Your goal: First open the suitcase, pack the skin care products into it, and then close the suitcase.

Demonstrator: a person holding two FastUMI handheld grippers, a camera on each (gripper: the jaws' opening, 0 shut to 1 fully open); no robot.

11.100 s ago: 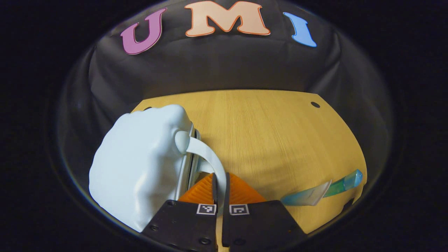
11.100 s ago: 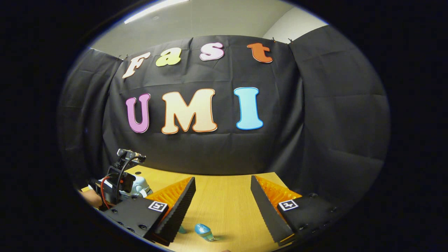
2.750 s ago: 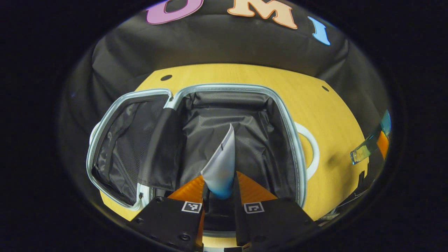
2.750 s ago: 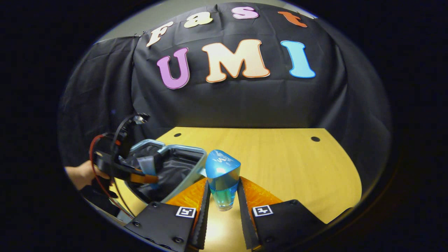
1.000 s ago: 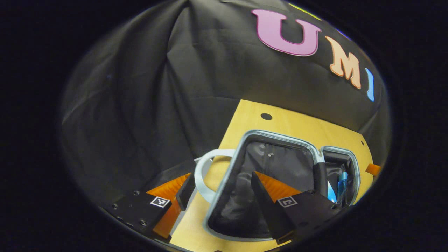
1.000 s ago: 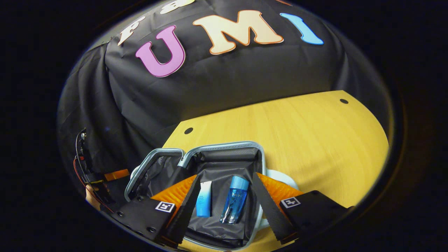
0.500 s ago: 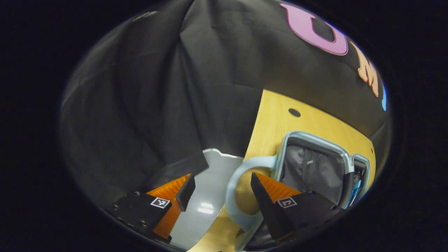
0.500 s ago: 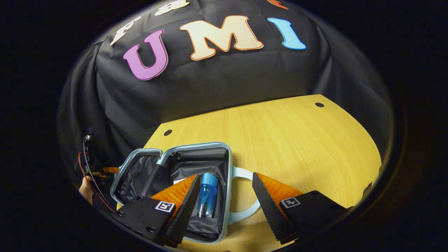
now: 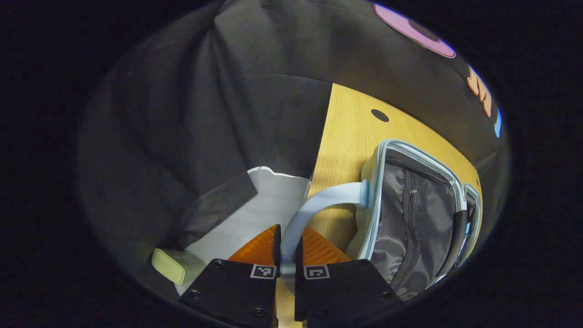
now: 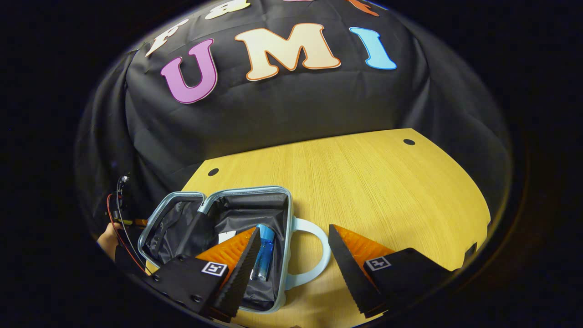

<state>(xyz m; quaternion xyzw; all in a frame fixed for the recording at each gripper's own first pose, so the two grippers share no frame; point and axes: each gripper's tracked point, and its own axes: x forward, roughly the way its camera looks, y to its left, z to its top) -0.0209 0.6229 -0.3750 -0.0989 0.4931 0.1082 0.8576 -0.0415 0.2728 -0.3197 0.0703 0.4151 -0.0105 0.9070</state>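
Observation:
The light-blue suitcase [image 10: 286, 214] lies open on the wooden table, its black lining showing. A blue bottle [image 10: 264, 255] and a white tube [image 10: 226, 237] lie in its right half. My right gripper [image 10: 291, 273] hovers open above that half's front corner and its looped handle [image 10: 319, 255], holding nothing. My left gripper [image 9: 287, 255] is shut on the pale blue handle [image 9: 319, 200] of the mesh-lined half [image 9: 410, 218], at the table's left edge. In the right gripper view, the left gripper [image 10: 119, 214] and the hand holding it sit beside the suitcase's left half.
The table [image 10: 364, 182] stretches bare to the right of the suitcase, with small round holes [image 10: 408, 141] near its back corners. Past the table's left edge are pale floor [image 9: 255, 209] and a small pale-green box [image 9: 175, 266]. Black cloth walls close in behind.
My left gripper has moved onto the handle of the mesh-lined half and shut on it. My right gripper, open, has drifted slightly right, away from the bottle lying in the suitcase.

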